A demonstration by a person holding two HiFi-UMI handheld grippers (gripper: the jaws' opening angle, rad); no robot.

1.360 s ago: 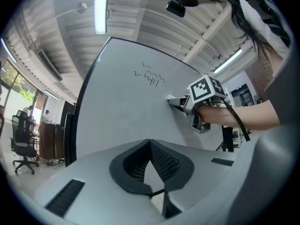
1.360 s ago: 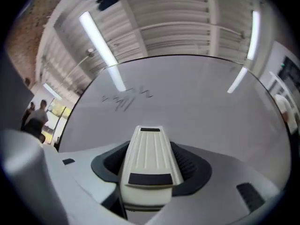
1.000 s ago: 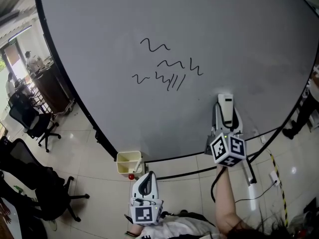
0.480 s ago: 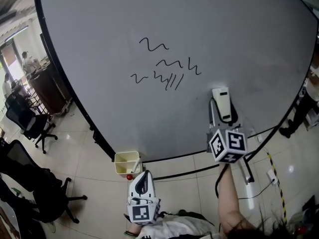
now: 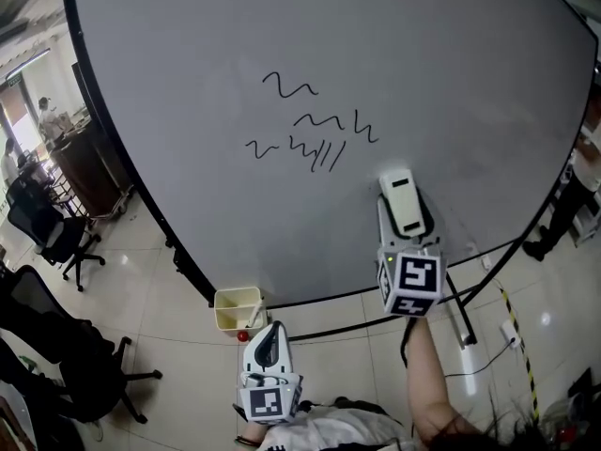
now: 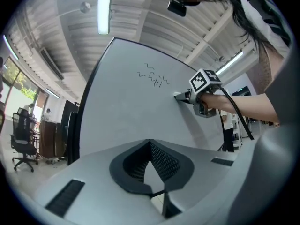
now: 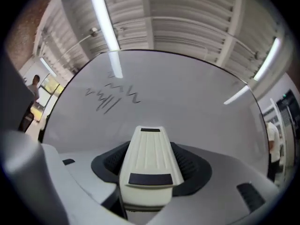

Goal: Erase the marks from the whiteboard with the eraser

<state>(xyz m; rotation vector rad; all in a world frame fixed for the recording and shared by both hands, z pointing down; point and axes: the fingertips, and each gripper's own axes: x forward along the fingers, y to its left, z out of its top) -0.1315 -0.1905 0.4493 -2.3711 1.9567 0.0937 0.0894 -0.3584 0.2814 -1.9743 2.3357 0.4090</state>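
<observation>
Head view: holds the eraser [image 5: 400, 201] clamped in the right gripper [image 5: 405, 218], shifted left toward the marks [image 5: 310, 125] over 1 s, low right on the whiteboard [image 5: 470, 73]

Left gripper view: shows the left gripper [image 6: 151, 165] pressed together, empty

Right gripper view: finds all marks intact, far left; probably nearing the 1st wipe

Bare whiteboard [image 5: 451, 83] lies open between the eraser [image 5: 401, 199] and the marks [image 5: 310, 125]; a yellow bin [image 5: 238, 308] stands below its edge.
</observation>
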